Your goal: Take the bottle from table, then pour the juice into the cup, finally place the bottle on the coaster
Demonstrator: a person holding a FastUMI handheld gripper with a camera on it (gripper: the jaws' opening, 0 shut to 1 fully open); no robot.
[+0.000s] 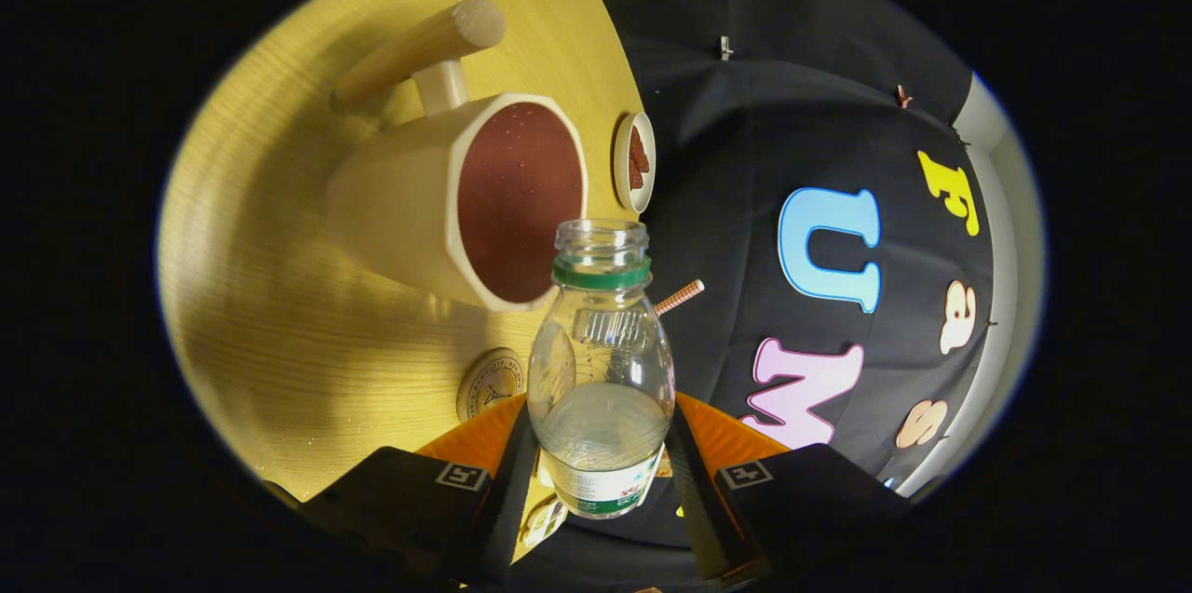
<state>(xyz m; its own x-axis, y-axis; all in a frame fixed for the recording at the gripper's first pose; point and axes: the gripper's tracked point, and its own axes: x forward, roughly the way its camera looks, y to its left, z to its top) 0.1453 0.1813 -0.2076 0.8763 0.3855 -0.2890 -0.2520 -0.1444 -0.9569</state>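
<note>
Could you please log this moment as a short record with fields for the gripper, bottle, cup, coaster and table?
gripper: gripper tilted, both fingers pressing on the bottle's lower body
bottle: clear plastic bottle with green neck ring, uncapped, mouth beside the cup's rim, apparently empty
cup: cream faceted cup with wooden handle, brown inside, resting on the table
coaster: round pale coaster, bare, just ahead of the fingers
table: light wooden table
</note>
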